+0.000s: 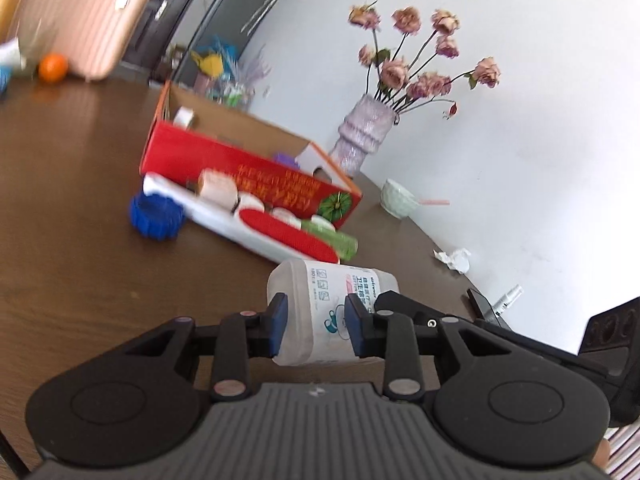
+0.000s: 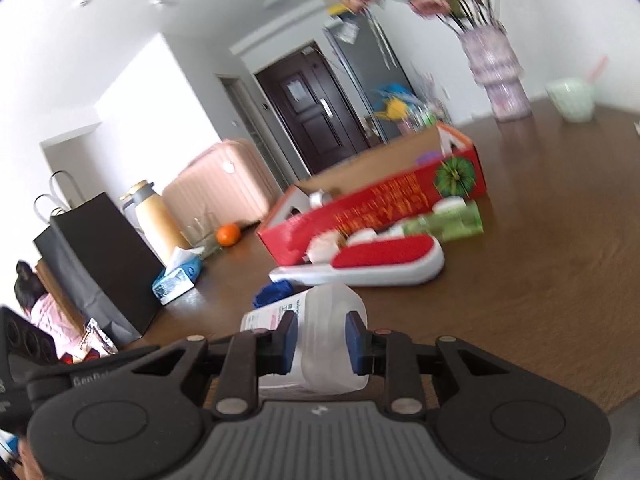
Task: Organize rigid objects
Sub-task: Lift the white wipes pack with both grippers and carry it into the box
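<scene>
Both grippers hold one translucent plastic jar with a printed label, one at each end, above the brown table. My left gripper (image 1: pixel 316 322) is shut on the jar (image 1: pixel 320 300). My right gripper (image 2: pixel 322 340) is shut on the same jar (image 2: pixel 324 320). Beyond it lie a white and red lint brush (image 1: pixel 280 232) (image 2: pixel 380 258), a blue ridged ring (image 1: pixel 156 216) (image 2: pixel 274 294), a green bottle (image 1: pixel 340 240) (image 2: pixel 452 220) and small white pots. An open red cardboard box (image 1: pixel 248 172) (image 2: pixel 380 208) stands behind them.
A vase of dried roses (image 1: pixel 364 136) (image 2: pixel 500 76) and a pale green bowl (image 1: pixel 400 198) (image 2: pixel 572 98) stand near the wall. A crumpled tissue (image 1: pixel 454 258), an orange (image 1: pixel 52 68) (image 2: pixel 228 235), a pink suitcase (image 2: pixel 224 184), a black bag (image 2: pixel 100 256) and a tissue pack (image 2: pixel 176 280) are around.
</scene>
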`<state>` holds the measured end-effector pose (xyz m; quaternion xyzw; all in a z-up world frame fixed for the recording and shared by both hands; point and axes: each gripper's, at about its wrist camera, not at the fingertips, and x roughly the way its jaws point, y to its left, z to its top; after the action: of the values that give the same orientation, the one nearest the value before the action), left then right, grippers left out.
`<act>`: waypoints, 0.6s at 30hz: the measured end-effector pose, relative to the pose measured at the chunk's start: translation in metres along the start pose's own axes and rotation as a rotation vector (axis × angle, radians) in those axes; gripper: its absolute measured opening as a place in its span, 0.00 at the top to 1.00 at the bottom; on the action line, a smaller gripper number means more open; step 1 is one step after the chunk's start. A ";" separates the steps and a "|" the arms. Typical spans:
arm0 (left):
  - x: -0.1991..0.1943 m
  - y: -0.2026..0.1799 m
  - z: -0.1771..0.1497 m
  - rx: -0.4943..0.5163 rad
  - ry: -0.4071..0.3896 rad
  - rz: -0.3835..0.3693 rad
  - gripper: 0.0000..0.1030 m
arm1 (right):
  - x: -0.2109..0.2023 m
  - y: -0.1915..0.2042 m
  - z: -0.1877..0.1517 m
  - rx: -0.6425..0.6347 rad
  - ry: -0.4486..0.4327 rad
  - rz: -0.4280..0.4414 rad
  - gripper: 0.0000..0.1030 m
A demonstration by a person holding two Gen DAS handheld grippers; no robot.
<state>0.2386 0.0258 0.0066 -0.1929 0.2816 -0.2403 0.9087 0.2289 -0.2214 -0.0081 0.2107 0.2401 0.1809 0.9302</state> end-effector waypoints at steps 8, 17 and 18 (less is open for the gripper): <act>-0.009 -0.020 0.035 0.048 -0.120 -0.067 0.70 | -0.022 0.026 0.029 -0.150 -0.144 -0.001 0.75; 0.056 -0.027 0.131 0.117 -0.202 -0.034 0.70 | 0.039 0.019 0.129 -0.182 -0.209 0.006 0.76; 0.067 -0.023 0.146 0.125 -0.204 -0.030 0.70 | 0.052 0.016 0.143 -0.175 -0.211 0.015 0.76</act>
<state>0.3675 0.0020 0.1014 -0.1635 0.1692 -0.2498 0.9393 0.3428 -0.2290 0.0938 0.1482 0.1226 0.1848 0.9638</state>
